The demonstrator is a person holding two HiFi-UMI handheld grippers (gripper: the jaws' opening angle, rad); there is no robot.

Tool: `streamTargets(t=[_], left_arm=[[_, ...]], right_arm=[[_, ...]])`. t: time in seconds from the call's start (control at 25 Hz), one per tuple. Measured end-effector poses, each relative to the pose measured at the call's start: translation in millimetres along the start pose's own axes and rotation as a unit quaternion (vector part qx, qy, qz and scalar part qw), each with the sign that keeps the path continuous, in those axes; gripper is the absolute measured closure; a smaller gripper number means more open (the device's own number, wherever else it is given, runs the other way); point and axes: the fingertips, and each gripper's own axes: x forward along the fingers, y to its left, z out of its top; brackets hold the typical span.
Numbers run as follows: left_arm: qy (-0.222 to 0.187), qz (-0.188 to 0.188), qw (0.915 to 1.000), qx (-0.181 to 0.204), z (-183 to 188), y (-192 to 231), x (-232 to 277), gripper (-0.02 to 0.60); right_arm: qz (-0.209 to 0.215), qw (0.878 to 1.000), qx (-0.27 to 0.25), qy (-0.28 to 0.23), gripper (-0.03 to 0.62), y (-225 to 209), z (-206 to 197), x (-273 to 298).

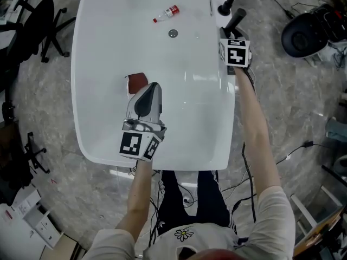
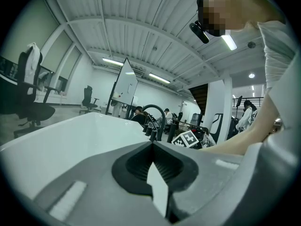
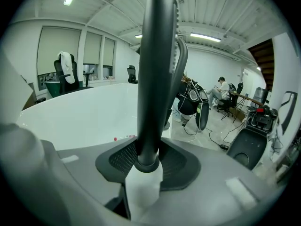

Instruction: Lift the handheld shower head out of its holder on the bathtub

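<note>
- Your right tongs (image 1: 226, 36) (image 3: 148, 147) are at the tub's (image 1: 108, 64) (image 3: 84, 112) right rim, towards the far end.
- They are clamped on the shower head (image 1: 236, 17) (image 3: 157, 79). Its black handle stands upright between the two ribbed pads, and both pads touch its sides, low down on the handle.
- The shower head is seated in its holder (image 3: 143, 182). The white socket shows just under the handle's collar, at the base of your right tongs.
- A grey curved faucet (image 3: 181, 62) rises right behind the handle, on the same rim.
- Your left tongs (image 1: 153, 85) (image 2: 153, 144) are clenched, jaw on jaw, with nothing between them.
- They hang over the inside of the tub (image 2: 56, 140), near its near end, pointing towards the far end. They are well apart from the shower head.
- From the left gripper view you see the right tongs' marker cube (image 2: 188, 138) on the far right rim.
- A brown patch (image 1: 138, 80) lies in the tub just left of your left tongs. What it is cannot be made out.
- A small bottle (image 1: 167, 13) with a red cap lies on its side at the tub's far end.
- The round drain (image 1: 173, 33) sits just nearer than the bottle.
- Black office chairs (image 1: 38, 20) stand on the floor to the tub's left.
</note>
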Motion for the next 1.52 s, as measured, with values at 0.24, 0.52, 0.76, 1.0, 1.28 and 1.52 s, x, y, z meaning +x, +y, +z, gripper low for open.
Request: streamTargets(t=[0.24, 0.52, 0.76, 1.0, 1.28, 1.52], left_arm=[[-0.001, 0.028, 0.9996, -0.008, 5, 8, -4, 0.58], [-0.018, 0.023, 0.9995, 0.012, 33, 10, -8, 0.58], [-0.039, 0.019, 0.999, 0.014, 66, 1, -24, 0.58], [-0.079, 0.019, 0.9959, 0.04, 151, -18, -58, 0.58], [-0.159, 0.014, 0.9838, 0.081, 278, -19, -100, 0.58], [-0.183, 0.002, 0.9782, 0.098, 339, -34, -144, 0.58]], right_arm=[[-0.01, 1.0, 0.005, 0.001, 0.441, -3, 2, 1], [-0.018, 0.996, -0.037, -0.079, 0.442, 5, 60, -27], [-0.015, 0.985, -0.108, -0.133, 0.443, 32, 143, -78], [0.016, 0.977, -0.113, -0.179, 0.443, 67, 232, -167], [0.026, 0.961, -0.118, -0.248, 0.444, 115, 337, -274], [0.081, 0.959, -0.09, -0.256, 0.444, 157, 350, -357]])
